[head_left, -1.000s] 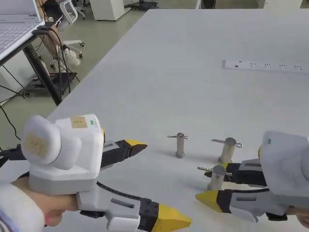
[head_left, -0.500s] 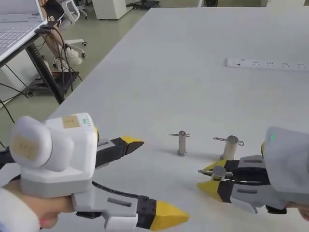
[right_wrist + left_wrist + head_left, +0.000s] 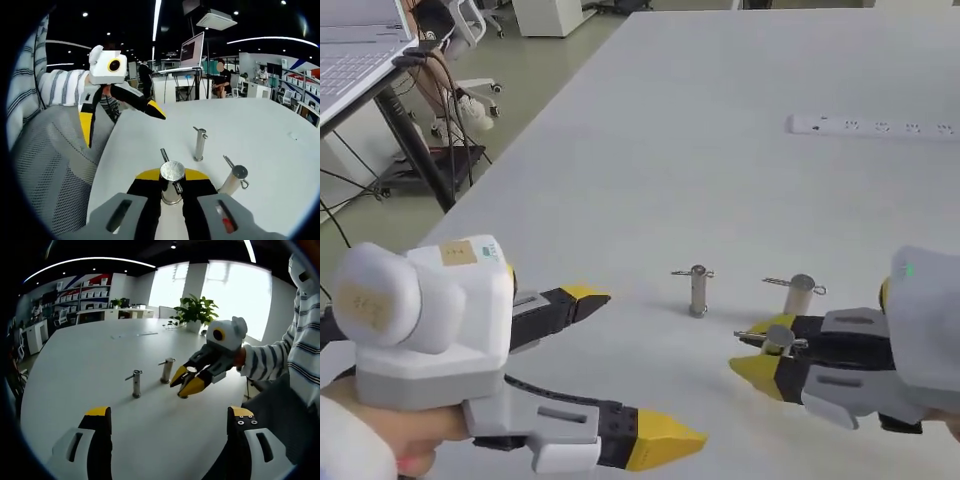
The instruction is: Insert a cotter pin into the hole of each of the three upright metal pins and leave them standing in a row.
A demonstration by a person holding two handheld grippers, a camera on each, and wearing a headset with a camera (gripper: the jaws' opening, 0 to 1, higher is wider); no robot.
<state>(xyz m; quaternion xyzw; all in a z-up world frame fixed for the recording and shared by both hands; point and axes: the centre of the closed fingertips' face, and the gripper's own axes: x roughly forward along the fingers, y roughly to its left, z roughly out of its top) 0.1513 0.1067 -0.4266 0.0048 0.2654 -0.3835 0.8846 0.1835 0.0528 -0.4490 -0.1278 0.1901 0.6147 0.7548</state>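
Your right gripper (image 3: pixel 765 352) has closed over the last second, and its jaws now clamp the nearest metal pin (image 3: pixel 780 338), which stands on the white table (image 3: pixel 720 150). Your left gripper (image 3: pixel 645 367) hangs wide open and empty. Just beyond, a second pin (image 3: pixel 698 290) and a third pin (image 3: pixel 800 294) stand upright, each with a cotter pin through it.

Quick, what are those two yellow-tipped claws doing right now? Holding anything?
Left hand-held gripper: open, holding nothing.
Right hand-held gripper: shut on the nearest metal pin.
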